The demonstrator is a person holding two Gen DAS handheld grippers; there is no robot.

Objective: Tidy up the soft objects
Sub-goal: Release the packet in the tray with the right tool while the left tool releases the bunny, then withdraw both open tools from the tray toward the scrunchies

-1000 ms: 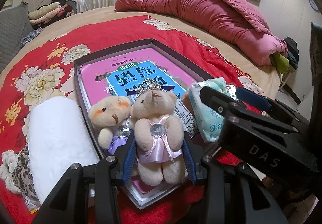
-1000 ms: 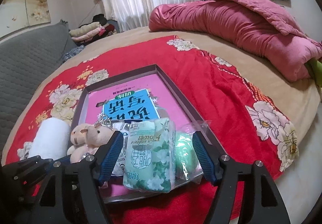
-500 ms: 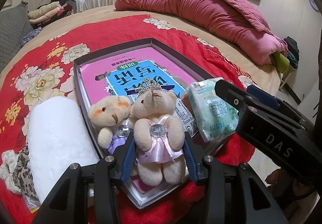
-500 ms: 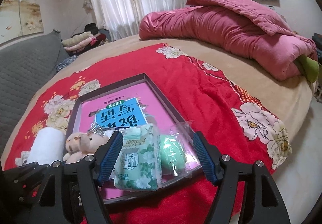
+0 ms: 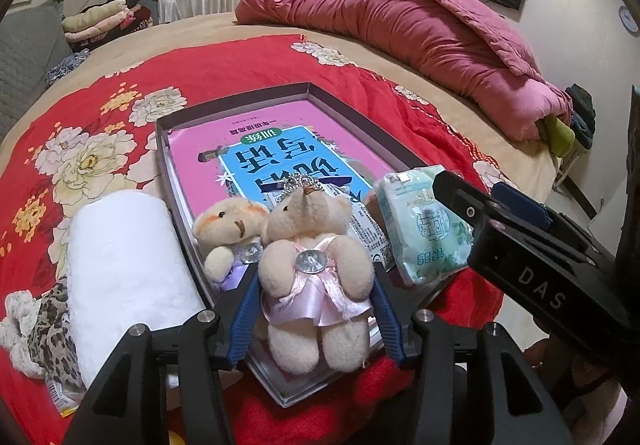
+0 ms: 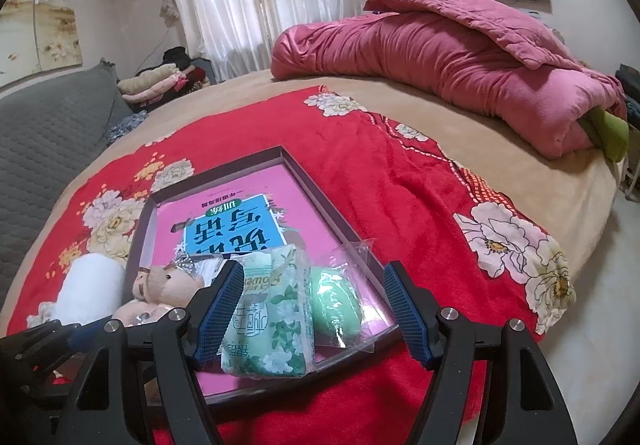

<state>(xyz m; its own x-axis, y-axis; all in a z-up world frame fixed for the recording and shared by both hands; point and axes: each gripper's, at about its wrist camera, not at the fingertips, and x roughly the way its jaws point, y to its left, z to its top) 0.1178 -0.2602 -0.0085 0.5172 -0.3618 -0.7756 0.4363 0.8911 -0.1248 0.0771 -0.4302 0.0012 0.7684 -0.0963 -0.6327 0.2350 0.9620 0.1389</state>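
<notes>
Left gripper [image 5: 316, 301] jaws clamp pink-dress bear [image 5: 316, 269] above near corner of tray [image 5: 362, 113]. Right gripper [image 6: 316, 313] jaws wide around tissue pack [image 6: 272, 309]. Risk: soft bear slips, snags 2nd bear [image 5: 228, 229].

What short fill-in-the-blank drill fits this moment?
1. The left tongs grip a teddy bear in a ____ dress.
2. The right tongs are ____, around a tissue pack.
3. The white towel roll lies ____ the box.

Missing: pink; open; outside
</notes>
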